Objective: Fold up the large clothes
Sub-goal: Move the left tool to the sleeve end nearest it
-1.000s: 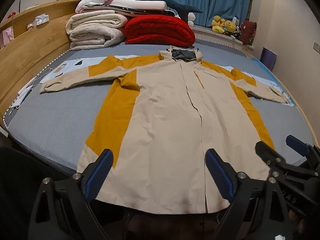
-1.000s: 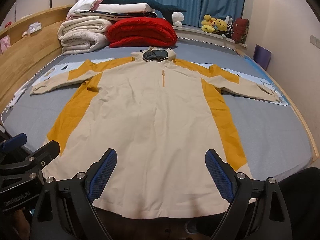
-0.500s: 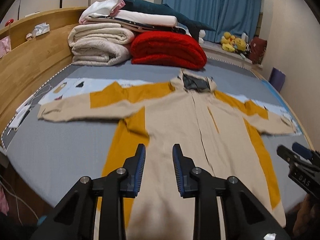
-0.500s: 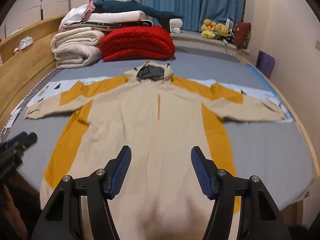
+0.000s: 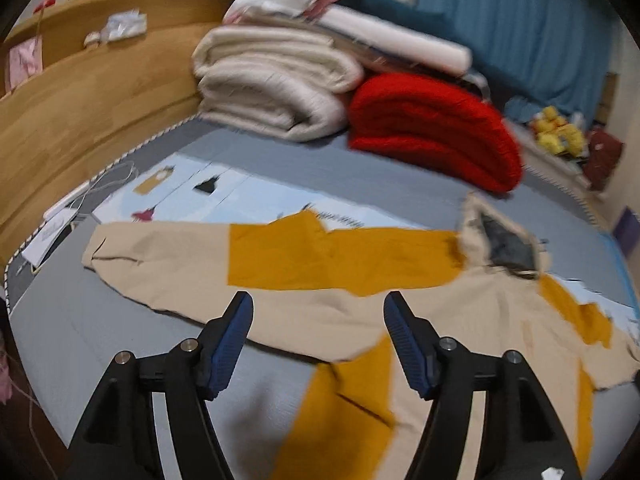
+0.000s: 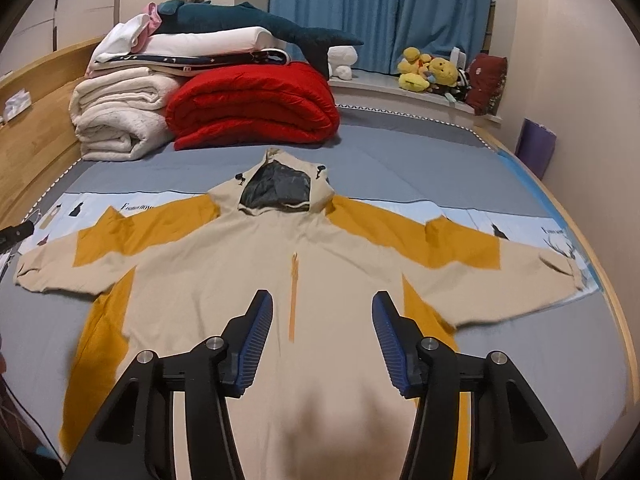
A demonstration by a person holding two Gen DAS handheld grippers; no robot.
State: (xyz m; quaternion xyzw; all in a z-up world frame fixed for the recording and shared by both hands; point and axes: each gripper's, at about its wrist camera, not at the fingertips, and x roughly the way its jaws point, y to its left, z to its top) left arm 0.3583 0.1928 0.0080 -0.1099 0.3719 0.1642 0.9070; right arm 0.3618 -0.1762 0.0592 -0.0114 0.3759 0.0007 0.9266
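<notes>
I see a beige coat (image 6: 224,280) with mustard-yellow panels and a dark grey hood lining — spread on my grey bed (image 6: 440,168). At the bed's far edge: a red blanket (image 6: 252,108), cream blankets (image 6: 120,120) — blue curtains (image 6: 380,12) behind.

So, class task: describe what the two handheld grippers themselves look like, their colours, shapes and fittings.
Both match. The left gripper and right gripper each have two black angular jaws with triangular cut-outs in the frame, round silver bolt heads at the joints, and blue ribbed pads lining the inner faces. No cables or sleeves show on them.
</notes>
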